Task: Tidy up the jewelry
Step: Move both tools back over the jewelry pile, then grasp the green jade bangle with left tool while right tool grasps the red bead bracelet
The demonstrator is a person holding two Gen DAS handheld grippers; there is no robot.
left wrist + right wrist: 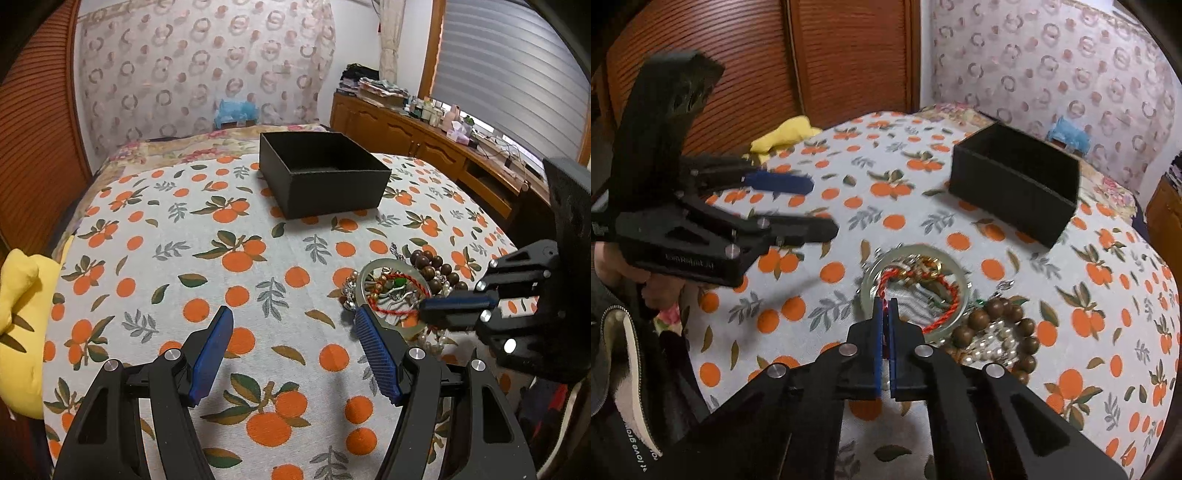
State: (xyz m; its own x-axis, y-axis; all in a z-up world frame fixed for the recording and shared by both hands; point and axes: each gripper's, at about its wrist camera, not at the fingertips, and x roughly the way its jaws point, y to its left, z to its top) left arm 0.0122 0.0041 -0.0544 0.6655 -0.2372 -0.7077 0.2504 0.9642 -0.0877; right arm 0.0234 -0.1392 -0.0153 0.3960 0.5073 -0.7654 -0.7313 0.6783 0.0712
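A pile of jewelry lies on the orange-print tablecloth: a pale jade bangle (912, 254), a red braided cord bracelet (942, 317), brown wooden beads (993, 314) and a pearl strand (993, 347). The pile also shows in the left wrist view (399, 291). An open black box (321, 173) stands farther back, also in the right wrist view (1015, 181). My right gripper (885, 306) is shut on the red cord bracelet at the bangle's near rim. My left gripper (293, 328) is open and empty, hovering left of the pile.
A yellow cloth (18, 325) lies at the table's left edge. A wooden sideboard (424, 144) with clutter runs along the right wall. A brown slatted door (775, 55) stands behind the table. The patterned tablecloth (184, 258) covers the round table.
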